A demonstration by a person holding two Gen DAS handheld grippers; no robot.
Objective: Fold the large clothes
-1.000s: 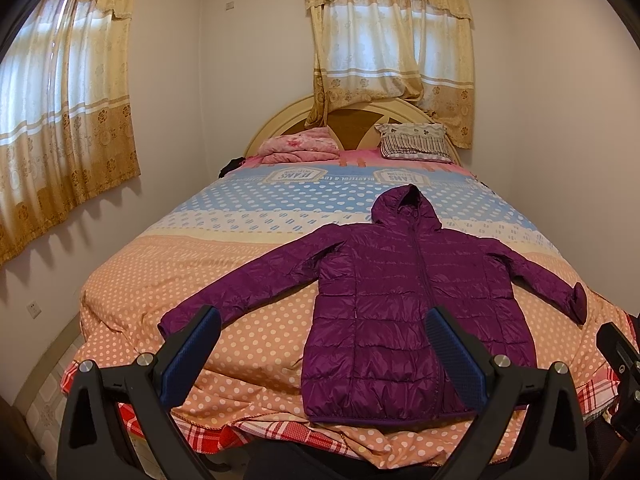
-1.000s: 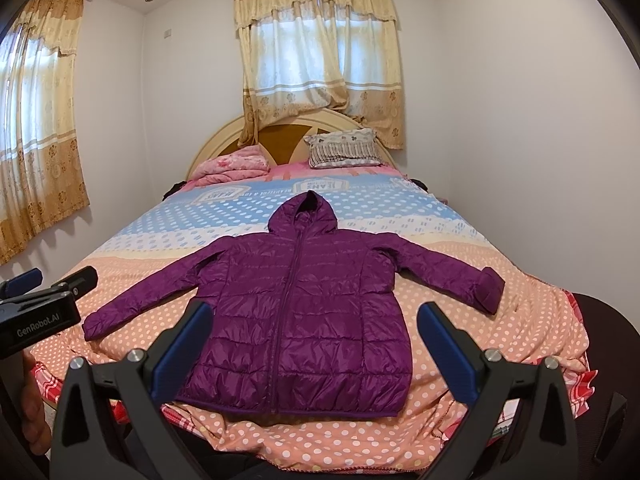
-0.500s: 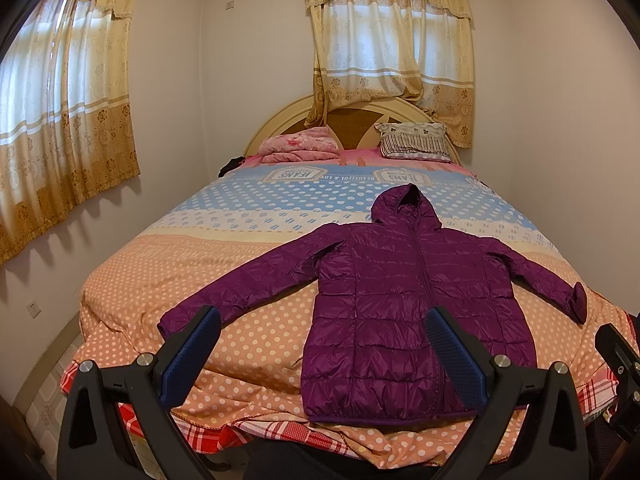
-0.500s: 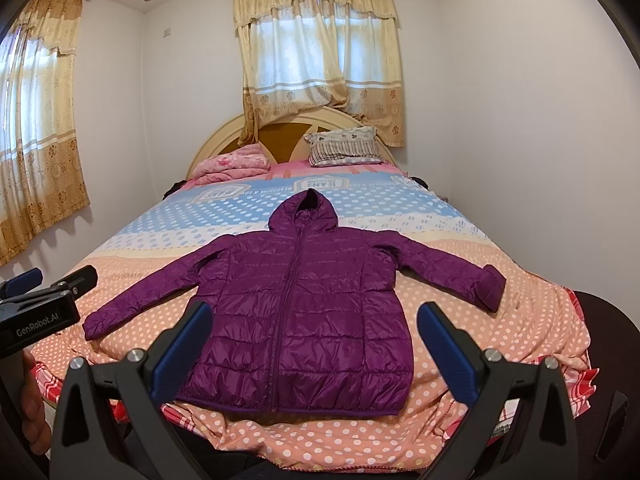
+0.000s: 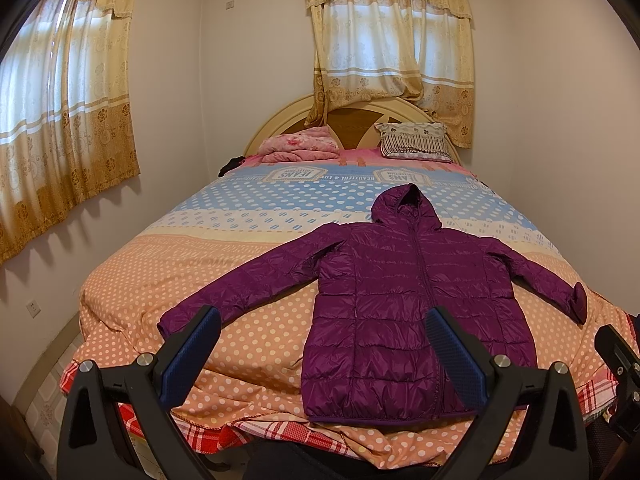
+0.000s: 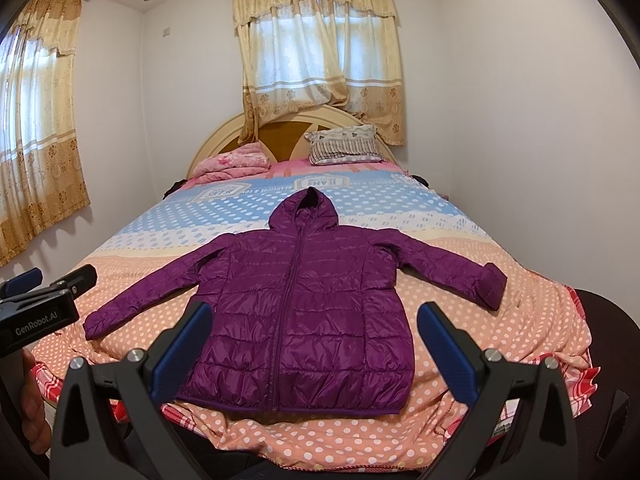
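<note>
We see the purple hooded jacket (image 6: 300,300) spread flat, front up and zipped, on the near half of the bed (image 6: 532,332). Its long axis runs away from us, hem at the bed's near edge, hood (image 6: 303,212) toward the headboard (image 6: 276,128), and both sleeves are splayed out and down.

The right hand-held gripper (image 6: 316,350) is spread wide, holding nothing, clear of the fabric and centred on the hem. The right sleeve cuff (image 6: 490,286) lies forward and to its right.

The left hand-held gripper (image 5: 322,354) is also spread and empty. In its view the jacket body sits right of centre, and the left sleeve cuff (image 5: 172,322) is just past its left finger (image 5: 192,350).

We judge that no fold has been made yet. Each sleeve is closer to the gripper on its own side, so a sleeve-in fold looks like the likely start. The puffy, slick shell may slide or spring back.

Beyond the jacket are a pink folded blanket (image 6: 230,162), a striped pillow (image 6: 344,146) and the curtains (image 6: 316,56).
</note>
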